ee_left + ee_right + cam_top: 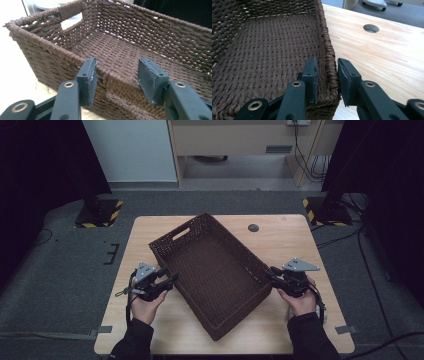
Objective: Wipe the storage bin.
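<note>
An empty dark brown woven basket lies at an angle on the wooden table. My left gripper is at the basket's left long wall. In the left gripper view its jaws straddle that wall's rim with a wide gap, and the inner pad stands clear of the weave. My right gripper is at the right long wall near the basket's near corner. Its two pads sit on either side of the rim, one inside and one outside, pressed on it.
A round cable hole sits in the tabletop beyond the basket on the right, also in the right gripper view. The basket has a cut-out handle in its far short wall. Stand bases with yellow-black stripes flank the table's far corners.
</note>
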### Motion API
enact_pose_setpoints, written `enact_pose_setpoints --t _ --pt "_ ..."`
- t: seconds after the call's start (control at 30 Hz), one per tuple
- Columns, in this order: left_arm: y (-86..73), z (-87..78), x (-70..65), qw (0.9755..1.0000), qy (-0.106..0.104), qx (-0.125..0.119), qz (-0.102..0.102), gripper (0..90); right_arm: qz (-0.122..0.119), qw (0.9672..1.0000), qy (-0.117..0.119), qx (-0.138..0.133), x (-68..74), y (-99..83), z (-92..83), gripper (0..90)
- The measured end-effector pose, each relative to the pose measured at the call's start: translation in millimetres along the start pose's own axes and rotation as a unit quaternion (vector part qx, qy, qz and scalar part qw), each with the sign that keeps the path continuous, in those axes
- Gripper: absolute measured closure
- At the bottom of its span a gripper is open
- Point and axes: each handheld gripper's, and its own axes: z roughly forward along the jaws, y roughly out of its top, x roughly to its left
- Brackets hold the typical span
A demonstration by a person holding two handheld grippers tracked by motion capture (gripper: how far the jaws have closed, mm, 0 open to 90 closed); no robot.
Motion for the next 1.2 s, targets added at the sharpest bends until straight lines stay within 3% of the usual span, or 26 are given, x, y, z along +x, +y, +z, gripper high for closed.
enact_pose_setpoints --t 0.3,0.5,0.63,0.73,1.0,1.2 --pt "3.8 9.0 4.7 0.9999 0.013 -0.001 0.001 49.1 -0.011 0.9999 -0.01 0.0 -4.4 7.5 6.3 67.1" --pt "4.3 10.6 7.7 0.9999 0.014 -0.001 -0.006 49.0 -0.013 0.9999 0.006 0.007 -2.7 5.6 8.3 75.0" --pt "4.2 5.3 3.3 0.9999 0.009 -0.002 -0.008 46.4 -0.019 0.9997 0.004 0.016 1.7 3.9 7.4 79.7" --pt "3.5 1.5 -1.1 0.9999 0.006 0.001 -0.012 43.8 -0.01 0.9997 0.011 0.018 2.3 3.0 4.8 80.4" --pt "-1.9 5.6 -9.6 0.9998 0.011 0.017 0.006 42.8 -0.004 0.9998 0.012 0.018 14.8 -2.2 -2.9 78.9" --pt "0.6 10.8 -5.0 0.9997 0.014 0.014 0.014 44.7 -0.027 0.9995 0.014 -0.004 14.6 2.1 -0.6 70.4"
